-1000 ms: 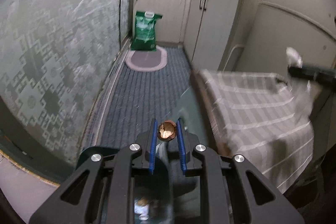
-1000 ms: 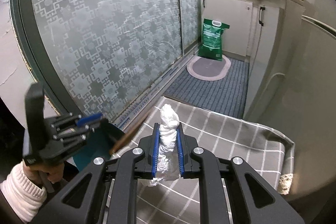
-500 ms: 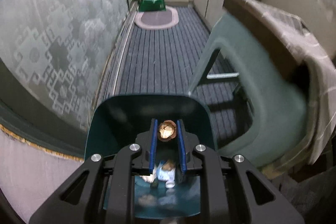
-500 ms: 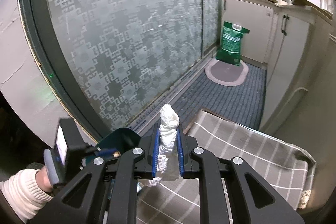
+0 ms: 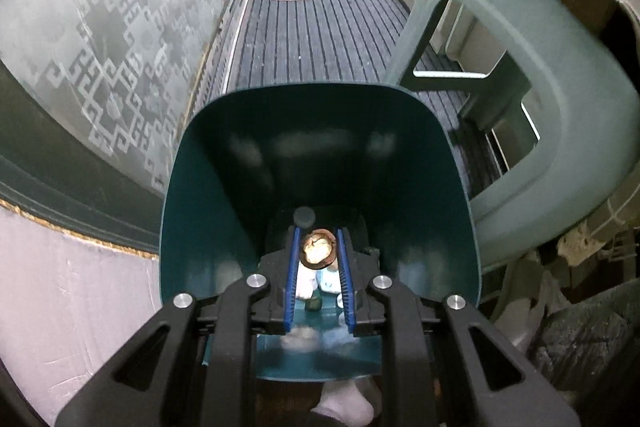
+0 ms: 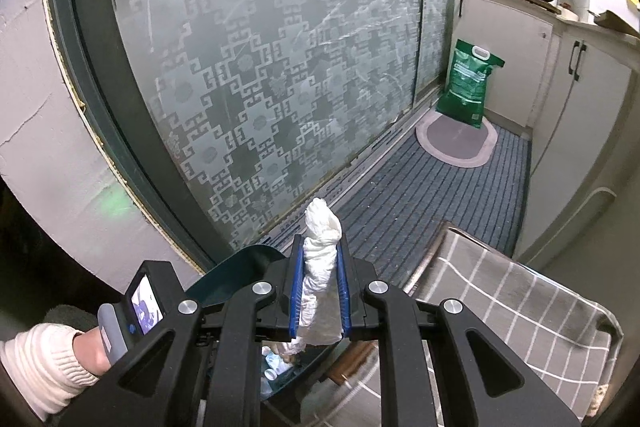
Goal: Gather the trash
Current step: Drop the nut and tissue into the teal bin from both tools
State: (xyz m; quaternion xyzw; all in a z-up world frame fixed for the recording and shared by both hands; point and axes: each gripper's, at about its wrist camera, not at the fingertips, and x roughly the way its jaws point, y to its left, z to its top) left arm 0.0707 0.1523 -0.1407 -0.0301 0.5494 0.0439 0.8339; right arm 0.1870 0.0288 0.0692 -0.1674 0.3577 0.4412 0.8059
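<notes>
Both hands are coming off the cloth-covered counter and closing on the teal bin standing on the floor by its left edge: a second ago the left wrist view was looking down the kitchen aisle, and now it is staring into the bin's open mouth. The left gripper is hanging just inside the rim, its fingers clenched on a brown nutshell, which is sitting over the scraps already lying at the bottom. The right gripper is swinging in from the counter side, its fingers pinching a twisted white tissue that is sticking up past the tips; the bin's rim is showing just beneath it, with a person's left hand and cream sleeve at the lower left. Judging by this, the drop-off step is under way, with both pieces of trash carried but neither let go. Next, the left fingers probably need only to spread so the shell falls clear; the right hand looks to need a little more travel over the opening and room beside the left tool before releasing, since the light tissue may cling to the pads.
</notes>
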